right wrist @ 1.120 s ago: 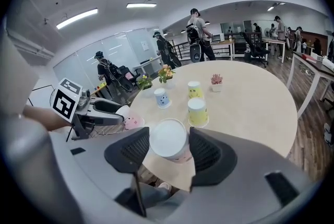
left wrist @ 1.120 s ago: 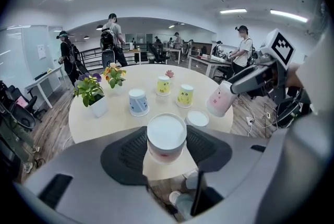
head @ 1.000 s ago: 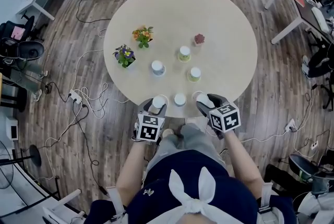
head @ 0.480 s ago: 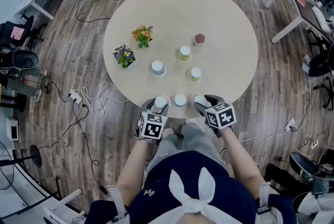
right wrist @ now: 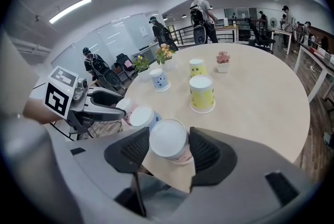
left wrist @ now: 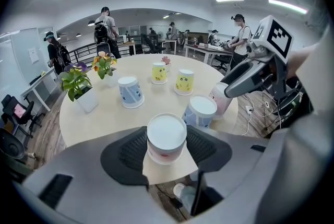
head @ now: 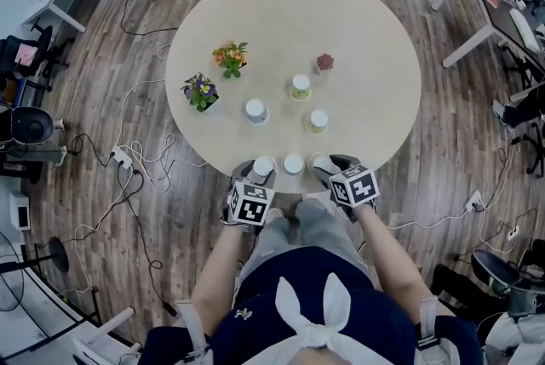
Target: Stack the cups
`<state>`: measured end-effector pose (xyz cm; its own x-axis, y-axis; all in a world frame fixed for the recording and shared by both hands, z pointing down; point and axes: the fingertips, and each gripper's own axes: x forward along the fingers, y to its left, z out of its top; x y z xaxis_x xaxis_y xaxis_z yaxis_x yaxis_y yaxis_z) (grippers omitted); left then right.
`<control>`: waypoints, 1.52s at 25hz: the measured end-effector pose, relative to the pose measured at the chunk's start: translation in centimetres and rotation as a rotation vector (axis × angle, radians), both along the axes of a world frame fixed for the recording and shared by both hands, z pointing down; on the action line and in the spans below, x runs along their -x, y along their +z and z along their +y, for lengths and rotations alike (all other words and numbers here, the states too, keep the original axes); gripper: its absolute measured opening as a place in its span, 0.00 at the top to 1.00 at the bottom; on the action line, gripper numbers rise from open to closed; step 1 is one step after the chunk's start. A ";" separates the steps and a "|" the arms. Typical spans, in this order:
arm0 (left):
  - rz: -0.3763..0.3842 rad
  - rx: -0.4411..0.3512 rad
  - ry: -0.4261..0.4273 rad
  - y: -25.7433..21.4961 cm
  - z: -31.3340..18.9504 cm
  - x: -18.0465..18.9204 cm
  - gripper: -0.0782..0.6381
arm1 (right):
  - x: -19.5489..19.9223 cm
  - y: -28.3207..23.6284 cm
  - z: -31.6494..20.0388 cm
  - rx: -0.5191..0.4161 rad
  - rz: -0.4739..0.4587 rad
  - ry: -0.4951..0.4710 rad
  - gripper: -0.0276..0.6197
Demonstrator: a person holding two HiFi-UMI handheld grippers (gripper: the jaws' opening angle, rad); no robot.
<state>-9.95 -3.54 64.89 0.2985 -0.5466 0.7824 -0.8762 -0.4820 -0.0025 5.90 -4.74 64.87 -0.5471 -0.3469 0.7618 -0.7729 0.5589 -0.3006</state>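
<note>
At the near edge of the table (head: 341,23), three upside-down cups sit in a row, and both flanks are taken! Left of the middle cup (head: 294,163), the left hand-held gripper (left wrist: 167,151) is clenched on the left cup (left wrist: 166,131); right of it, the right hand-held gripper (right wrist: 169,150) clamps the right cup (right wrist: 168,137). Pads across the sidewalls, I'd say, so each lifts straight up and drops over a neighbour. Beyond the middle cup wait the far cups (head: 256,110). Writing? None legible, only cartoon prints on cups and square patterns on the marker cubes (head: 353,186)
</note>
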 end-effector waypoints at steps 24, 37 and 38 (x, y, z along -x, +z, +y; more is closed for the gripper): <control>0.014 -0.001 0.015 0.2 -0.8 -1.2 0.55 | 0.6 0.9 -0.4 0.021 -0.021 0.003 0.57; 0.051 0.027 -0.012 0.4 -0.7 -1.3 0.51 | 0.3 1.1 -0.4 -0.018 -0.001 0.011 0.48; 0.057 0.020 -0.015 0.1 -0.8 -1.3 0.51 | 0.3 0.9 -0.4 -0.021 -0.007 0.014 0.47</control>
<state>-8.70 -4.36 65.01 0.3346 -0.5361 0.7750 -0.8819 -0.4680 0.0570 5.61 -5.11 65.78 -0.5475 -0.3704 0.7504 -0.7787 0.5539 -0.2947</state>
